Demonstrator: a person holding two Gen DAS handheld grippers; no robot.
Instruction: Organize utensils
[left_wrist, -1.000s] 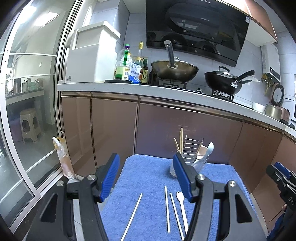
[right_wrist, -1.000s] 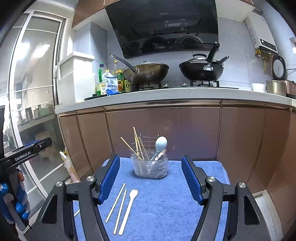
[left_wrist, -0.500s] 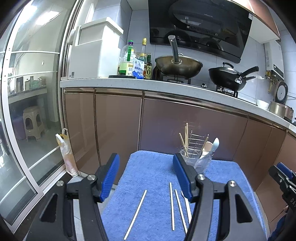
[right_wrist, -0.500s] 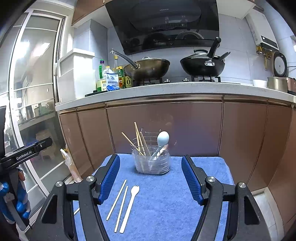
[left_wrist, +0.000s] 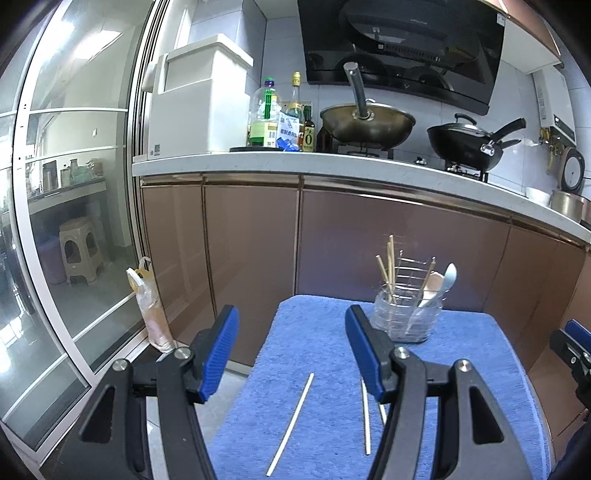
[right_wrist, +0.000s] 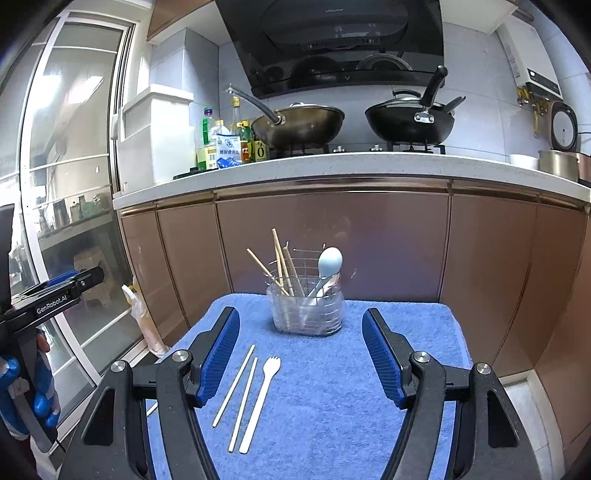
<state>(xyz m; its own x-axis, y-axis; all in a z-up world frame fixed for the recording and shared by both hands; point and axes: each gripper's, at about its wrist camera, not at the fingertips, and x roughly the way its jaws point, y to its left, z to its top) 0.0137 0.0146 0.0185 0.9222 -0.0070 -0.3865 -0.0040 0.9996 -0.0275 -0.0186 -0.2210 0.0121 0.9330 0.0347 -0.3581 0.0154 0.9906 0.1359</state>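
Observation:
A clear utensil holder with a wire rack stands at the back of a blue towel; it holds several chopsticks and a pale blue spoon. It also shows in the left wrist view. On the towel lie two pale chopsticks and a white fork. In the left wrist view a lone chopstick lies between the fingers and another chopstick by the right finger. My left gripper is open and empty. My right gripper is open and empty, above the towel's near half.
Brown cabinet fronts rise right behind the towel, under a white counter with two woks and bottles. A glass sliding door is on the left, with a plastic bag at its foot. The left gripper's body shows at the right view's left edge.
Both grippers have risen and tilted slightly, so the towel and holder sit lower and a bit nearer in view. Both stay open. The utensils have not moved.

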